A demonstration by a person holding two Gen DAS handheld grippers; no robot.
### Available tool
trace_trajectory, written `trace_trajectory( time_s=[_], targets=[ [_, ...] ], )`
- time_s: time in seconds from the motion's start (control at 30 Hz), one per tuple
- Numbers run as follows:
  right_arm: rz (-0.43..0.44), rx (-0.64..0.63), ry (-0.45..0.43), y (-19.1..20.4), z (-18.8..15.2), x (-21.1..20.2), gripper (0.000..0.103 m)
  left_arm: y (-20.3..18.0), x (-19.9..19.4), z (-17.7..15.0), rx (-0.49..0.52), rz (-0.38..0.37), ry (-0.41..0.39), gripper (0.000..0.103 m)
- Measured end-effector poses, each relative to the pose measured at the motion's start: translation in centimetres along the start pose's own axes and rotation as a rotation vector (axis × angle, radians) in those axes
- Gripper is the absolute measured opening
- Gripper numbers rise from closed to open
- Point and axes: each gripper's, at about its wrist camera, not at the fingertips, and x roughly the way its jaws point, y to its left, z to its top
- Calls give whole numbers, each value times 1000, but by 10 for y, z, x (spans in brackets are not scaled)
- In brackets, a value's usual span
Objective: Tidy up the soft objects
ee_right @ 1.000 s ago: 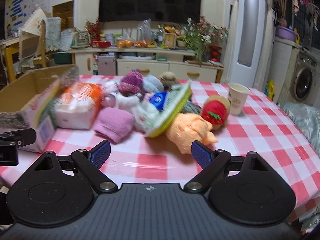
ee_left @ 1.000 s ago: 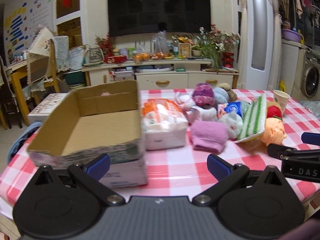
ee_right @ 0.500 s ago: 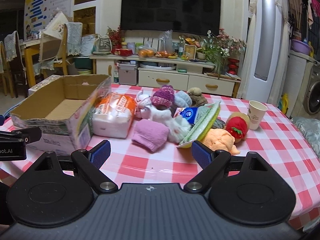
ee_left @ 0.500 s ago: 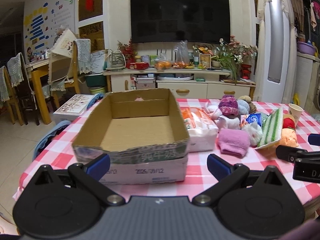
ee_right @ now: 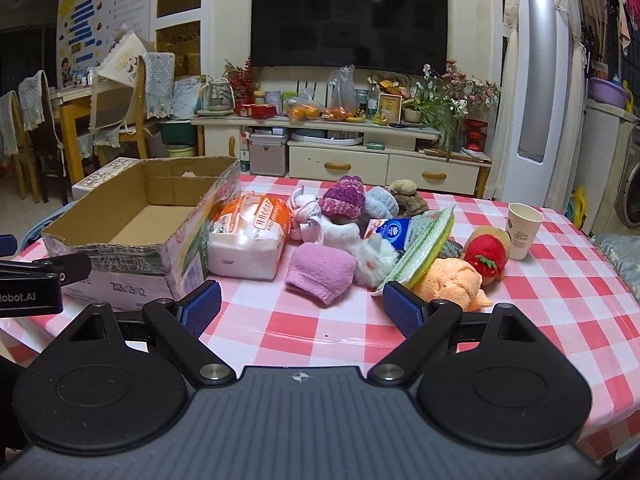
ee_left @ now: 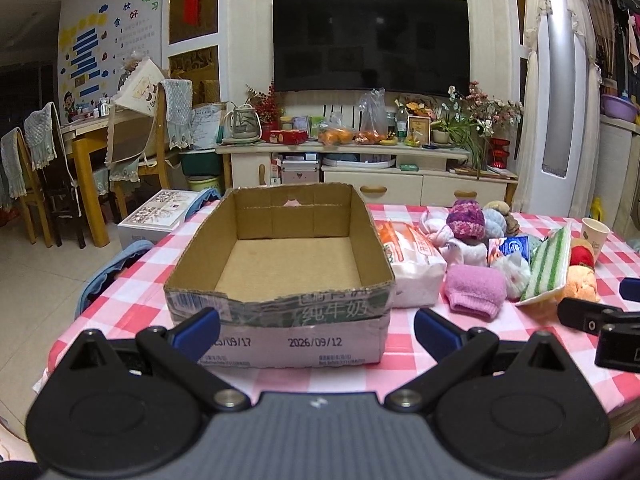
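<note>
Clutter in the pile hides much: behind the purple knitted hat (ee_right: pixel 343 196) and the pink folded cloth (ee_right: pixel 322 271), several pale fluffy things overlap and I cannot tell them apart. The brown soft toy (ee_right: pixel 408 197) at the back is half covered. The orange plush (ee_right: pixel 452 282) is partly behind the blue pad of the right gripper (ee_right: pixel 301 310). In the left view, the date print on the cardboard box (ee_left: pixel 280 320) is cut by a pad of the left gripper (ee_left: pixel 316 328).

Both grippers are released, jaws spread wide, holding nothing, low in each frame.

The box stands empty in the middle of the left view; a white and orange tissue pack (ee_left: pixel 414 264) touches its right wall. The soft pile lies at centre right, near a paper cup (ee_right: pixel 523 230).

All rests on a table (ee_right: pixel 540 300) with red and white checked cloth. Behind, a dark television (ee_right: pixel 349 18) hangs over a cream sideboard (ee_right: pixel 340 152); wooden chairs (ee_left: pixel 36 184) stand at the left edge.
</note>
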Motion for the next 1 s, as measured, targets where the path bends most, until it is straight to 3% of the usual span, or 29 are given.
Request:
trace_trajectory(
  time_s=[0.2,0.43,0.6,0.87,1.0],
  targets=[
    [-91,24,17,-10,-1,18,103,-11,6,-1,7,-27,17,102],
    [-193,147,44,-50,-15,30,103,-40,16,4,60,-109,34,102],
    [-266,190,49,-80,-28,36,103,-71,25,13,116,-199,41,102],
    [-276,283,25,-121,-37,26,103,-139,49,26,225,-339,42,102],
    [-323,358,7,-146,-37,17,103,-173,68,31,266,-389,41,102]
  ],
)
